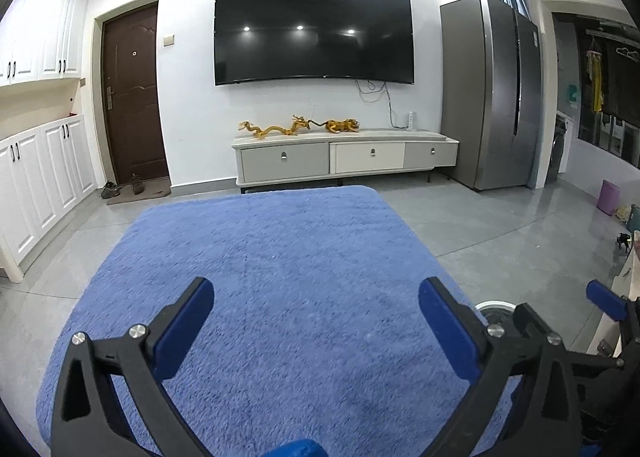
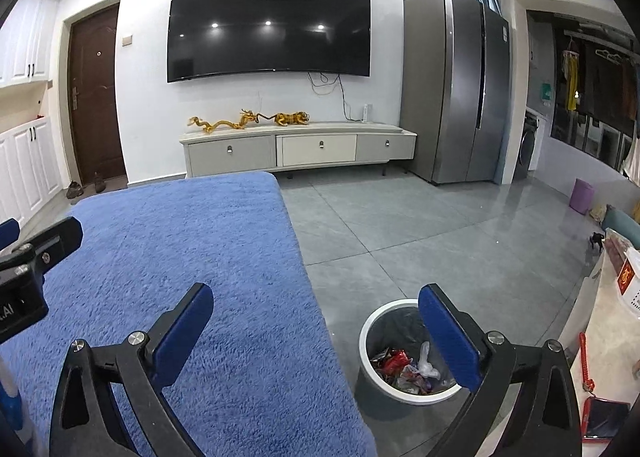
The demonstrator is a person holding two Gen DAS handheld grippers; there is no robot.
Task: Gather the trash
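A round white trash bin (image 2: 374, 321) with a grey liner stands on the grey floor just right of the blue fuzzy surface (image 2: 200, 249). Several crumpled wrappers and plastic scraps (image 2: 404, 369) lie inside it. My right gripper (image 2: 316, 331) is open and empty, its right finger over the bin's rim. My left gripper (image 1: 316, 327) is open and empty above the blue surface (image 1: 272, 257); the bin's rim (image 1: 494, 304) peeks out behind its right finger. The right gripper's fingertip (image 1: 604, 299) shows at the left view's right edge. No trash shows on the blue surface.
A TV cabinet (image 2: 300, 147) with golden figurines stands under a wall TV. A grey fridge (image 2: 456, 89) stands right of it. A purple bin (image 2: 582, 196) sits at the far right. A phone in a red case (image 2: 604, 419) lies on a light surface at the right.
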